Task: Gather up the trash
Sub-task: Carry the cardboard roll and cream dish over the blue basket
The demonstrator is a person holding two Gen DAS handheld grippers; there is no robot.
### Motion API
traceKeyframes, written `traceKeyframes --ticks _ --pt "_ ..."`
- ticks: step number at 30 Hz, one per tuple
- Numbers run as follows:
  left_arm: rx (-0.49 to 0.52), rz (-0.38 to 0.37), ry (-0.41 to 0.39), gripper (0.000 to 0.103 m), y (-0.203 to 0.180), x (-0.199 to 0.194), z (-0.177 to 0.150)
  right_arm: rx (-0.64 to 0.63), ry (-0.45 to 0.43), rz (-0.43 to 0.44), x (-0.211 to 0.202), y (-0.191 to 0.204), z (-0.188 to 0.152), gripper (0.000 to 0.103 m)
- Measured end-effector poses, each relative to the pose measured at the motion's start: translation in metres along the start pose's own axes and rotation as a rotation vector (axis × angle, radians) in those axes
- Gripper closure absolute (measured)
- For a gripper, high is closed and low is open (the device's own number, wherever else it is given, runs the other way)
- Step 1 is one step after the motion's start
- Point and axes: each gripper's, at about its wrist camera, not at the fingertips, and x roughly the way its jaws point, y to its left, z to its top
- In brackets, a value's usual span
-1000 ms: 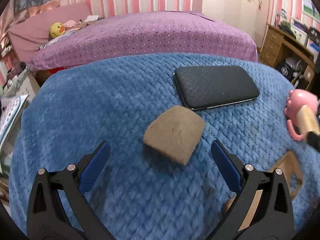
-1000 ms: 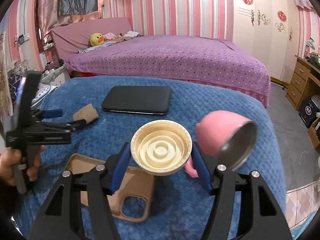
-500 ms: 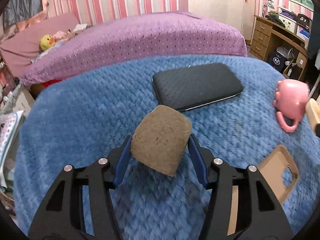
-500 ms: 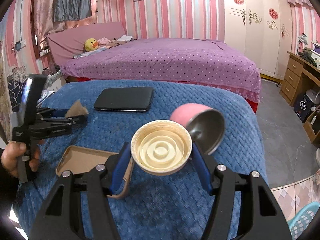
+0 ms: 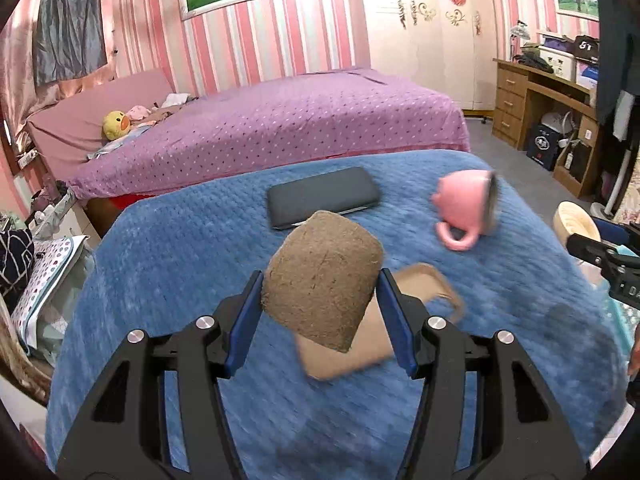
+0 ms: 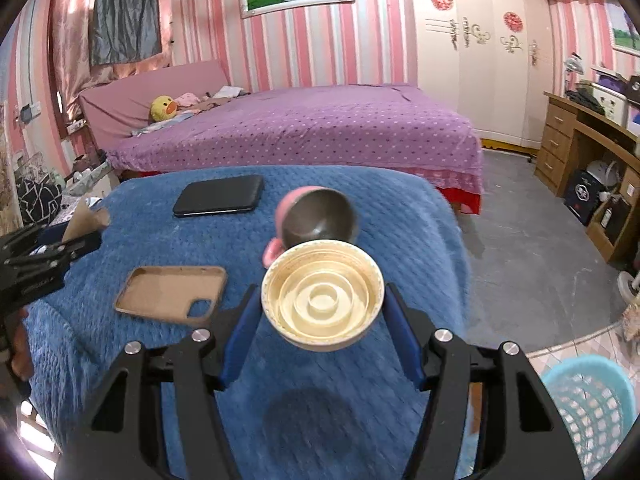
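Blue blanket [image 5: 168, 264]: it is covering the near surface; the fabric is thick and quilted, with a woven pattern. A second ago both cameras were looking at it from closer; now more of the room is showing around it.
Purple bed [image 6: 320, 128]: it is standing behind the blanket, with a dotted cover and a yellow duck toy [image 6: 163, 107] at its head.
Turquoise basket [image 6: 592, 404]: it is coming into the right wrist view at the lower right, on the floor; plastic, with open lattice walls. It was not in this view a second ago.
Black case [image 5: 322, 200]: flat, rectangular with rounded corners, lying on the blanket.
Pink mug [image 5: 466, 210]: it is lying on its side, with the handle touching the blanket.
Tan phone cover [image 6: 172, 294]: it is lying open side up, with a camera cut-out.
Left gripper [image 5: 320, 312]: a second ago its jaws were standing wide around the brown piece [image 5: 322, 284] on the blanket; now the blue pads are pressing on it and it is hanging above the blanket. The piece is fibrous, rough, flat and rounded.
Right gripper [image 6: 322, 320]: it is gripping the cream lid [image 6: 322, 300] between its pads, as before; round plastic with concentric rings, held above the blanket's edge.
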Motion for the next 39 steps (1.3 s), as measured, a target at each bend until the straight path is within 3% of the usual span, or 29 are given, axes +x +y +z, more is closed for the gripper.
traceKeyframes --ticks 9,20,24,29,39 --pt "0.064 -0.097 -0.056 0.047 -0.094 -0.048 0.008 0.072 -0.041 -0.089 -0.067 -0.066 -0.022 0.042" --pt "0.117 -0.257 -0.058 0.047 -0.218 -0.069 0.005 0.176 -0.059 -0.261 -0.142 -0.175 -0.058 0.042" --pt "0.153 -0.267 -0.057 0.047 -0.267 -0.068 -0.006 0.224 -0.055 -0.297 -0.154 -0.207 -0.071 0.042" --pt "0.118 -0.327 0.020 0.047 -0.308 -0.051 -0.014 0.257 -0.050 -0.323 -0.159 -0.232 -0.084 0.042" --pt "0.139 -0.321 0.067 0.047 -0.352 -0.025 -0.038 0.274 -0.009 -0.347 -0.154 -0.255 -0.108 0.042"
